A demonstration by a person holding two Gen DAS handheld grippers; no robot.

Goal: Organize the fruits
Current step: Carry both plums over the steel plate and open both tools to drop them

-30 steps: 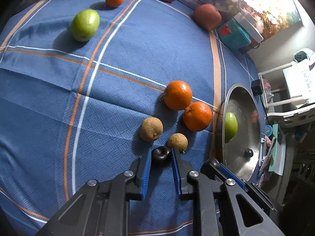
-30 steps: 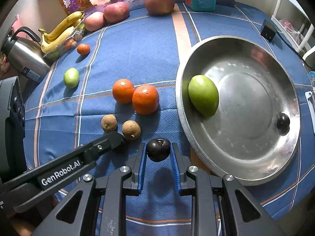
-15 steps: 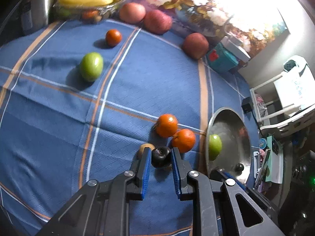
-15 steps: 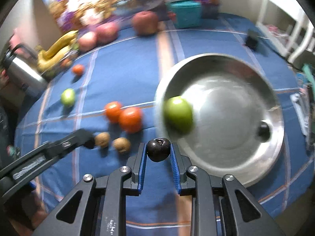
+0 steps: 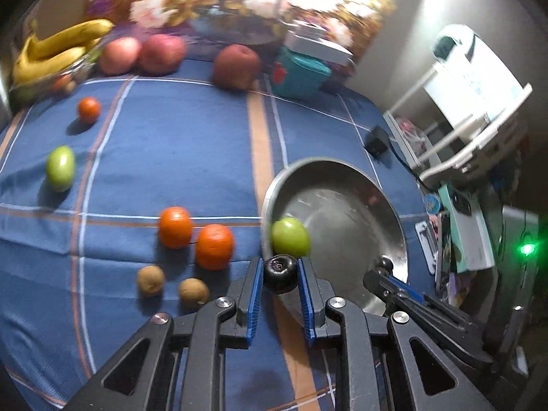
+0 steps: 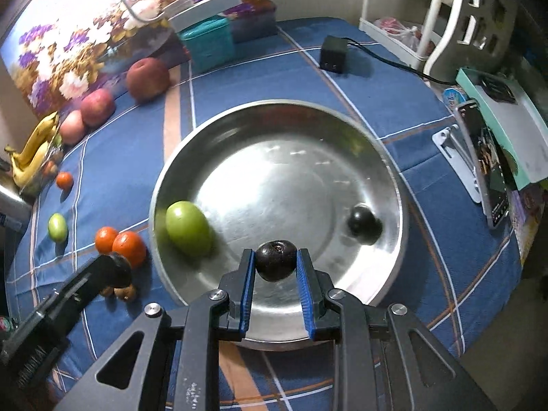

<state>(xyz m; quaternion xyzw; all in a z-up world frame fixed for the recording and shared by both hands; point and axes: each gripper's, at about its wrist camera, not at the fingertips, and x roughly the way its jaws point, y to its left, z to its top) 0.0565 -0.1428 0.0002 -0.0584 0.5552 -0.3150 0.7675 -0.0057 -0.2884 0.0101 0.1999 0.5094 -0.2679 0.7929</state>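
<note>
Your right gripper clamps a plum above the pan's near rim; left gripper clamps another plum outside it. Pan centre bare between mango and third plum.

The left gripper reaches forward with its two blue-padded fingers closed on a small dark fruit, one pad pressed to each side. It is held above the near edge of the table. The right gripper is posed the same way, its blue pads clamped on a second dark fruit, which sits at the fingertips. In the right wrist view the left gripper comes in from the lower left as a dark bar. In the left wrist view the right gripper's fingers enter from the lower right.
</note>
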